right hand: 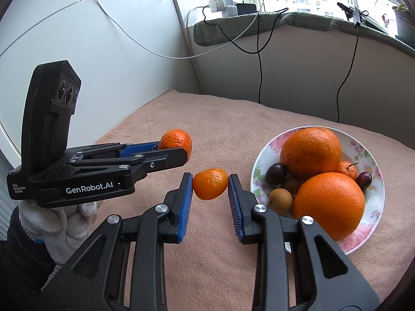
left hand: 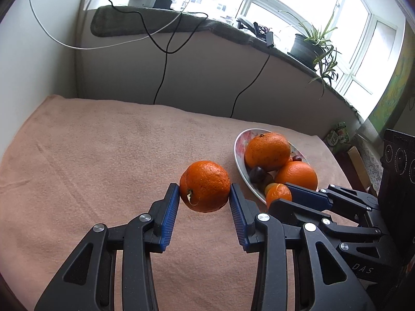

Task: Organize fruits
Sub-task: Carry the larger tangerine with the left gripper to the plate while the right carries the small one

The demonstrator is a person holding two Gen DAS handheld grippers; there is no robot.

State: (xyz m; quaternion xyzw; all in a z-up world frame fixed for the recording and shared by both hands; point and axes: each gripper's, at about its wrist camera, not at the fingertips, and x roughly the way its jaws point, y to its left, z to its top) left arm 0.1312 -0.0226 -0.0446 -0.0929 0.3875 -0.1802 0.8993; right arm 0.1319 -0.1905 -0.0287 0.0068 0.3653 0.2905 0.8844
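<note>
Holding Two Fruits Above the Pink Cloth

Gripping from both sides, the left gripper [left hand: 204,197] has its blue pads pressed against an orange [left hand: 205,185], which hangs clear of the cloth between the fingertips. Seen from the right wrist view, this gripper [right hand: 179,150] reaches in from the left, angled slightly downward, and a hand in a white knitted glove [right hand: 61,223] holds it from below. The orange [right hand: 176,142] pokes out past the fingertips there. Its stem end, with a dry bit of stalk, faces down and toward the left wrist camera.

The right gripper [right hand: 210,184] is clamped narrowly on a small mandarin [right hand: 210,183], pads touching it left and right. The mandarin is slightly oval, its long axis running across from pad to pad, tilted a little. In the left wrist view the right gripper [left hand: 281,194] comes in from the right, just beside the bowl, with the mandarin [left hand: 278,194] at its tips.

A floral bowl [right hand: 368,150] sits on the pink towel-like cloth [right hand: 233,119] to the right, holding two large oranges, dark plums, small brownish fruits and another mandarin. Behind, a grey-covered windowsill [right hand: 298,20] carries chargers and dangling cables, and a potted plant [left hand: 311,44] stands by the bright window.
</note>
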